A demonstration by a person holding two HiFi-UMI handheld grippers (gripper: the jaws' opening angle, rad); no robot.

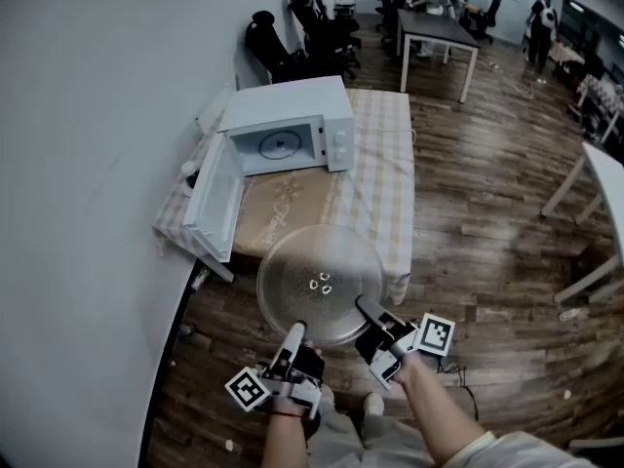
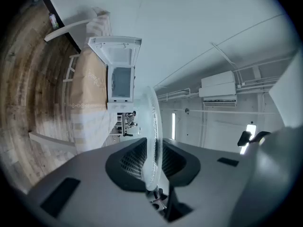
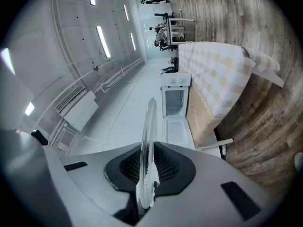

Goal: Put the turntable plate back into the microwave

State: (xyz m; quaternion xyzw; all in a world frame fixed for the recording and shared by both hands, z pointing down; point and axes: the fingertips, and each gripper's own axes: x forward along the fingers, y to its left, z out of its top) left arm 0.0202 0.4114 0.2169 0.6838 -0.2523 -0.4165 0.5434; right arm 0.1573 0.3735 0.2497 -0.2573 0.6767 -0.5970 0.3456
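Head view showed the left gripper [image 1: 295, 334] clamped on the near rim of the turntable plate [image 1: 320, 281]. The plate sat level ahead of both grippers, with the open microwave [image 1: 288, 130] well beyond. The right gripper [image 1: 367, 308] pinched that same rim. It looked like glass: stiff, slick, breakable, probably hefty, so two edge grips seemed wise.

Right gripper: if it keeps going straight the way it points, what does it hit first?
The right gripper is shut on the clear round glass turntable plate. Beyond that, its line runs to the white microwave. Nothing shows between, though depth is unclear.
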